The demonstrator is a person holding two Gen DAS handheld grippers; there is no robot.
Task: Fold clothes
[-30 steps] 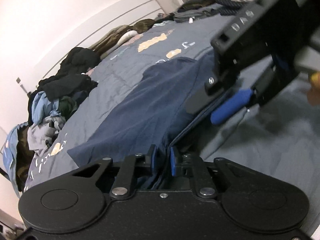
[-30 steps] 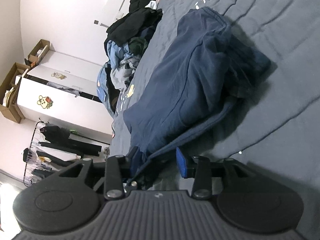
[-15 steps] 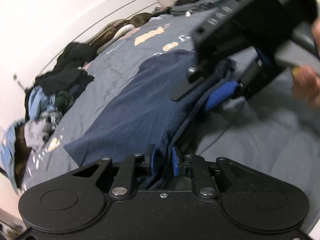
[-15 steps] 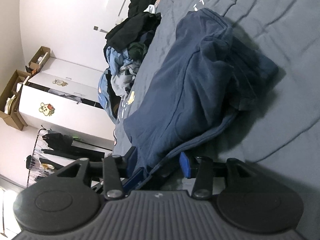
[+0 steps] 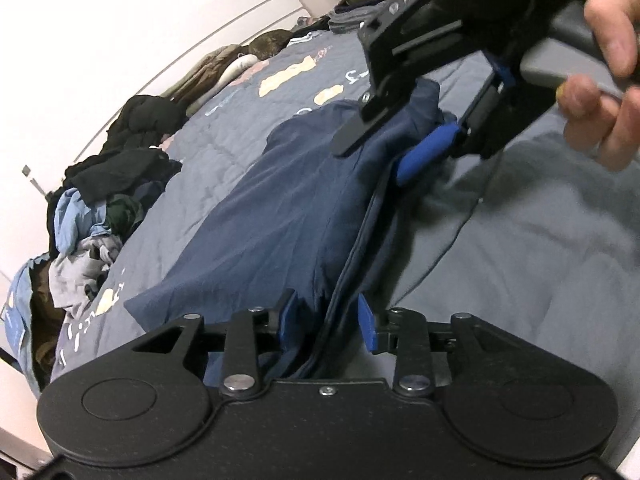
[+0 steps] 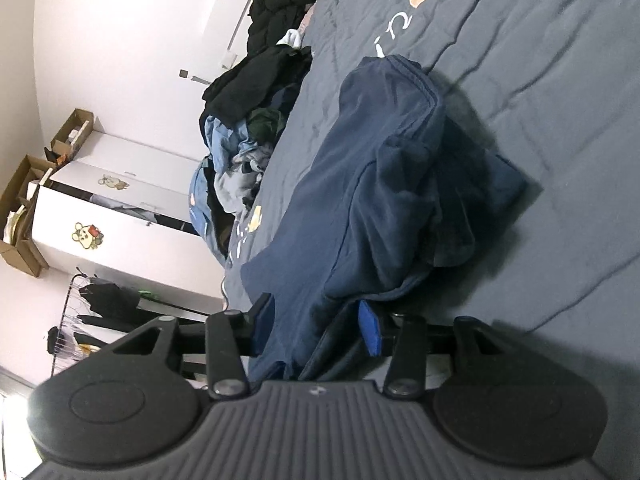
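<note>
Lying bunched on quilt [image 5: 540,280]: navy garment [image 5: 280,220], creased, partly folded.

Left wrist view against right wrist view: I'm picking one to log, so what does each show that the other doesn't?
Only the left wrist view shows the right gripper from outside, with the hand holding it. Only the right wrist view shows the white cabinet and cardboard boxes. Both show the navy garment on the grey bedspread, its edge between each gripper's fingers, and the clothes pile. The left gripper is opening.
</note>
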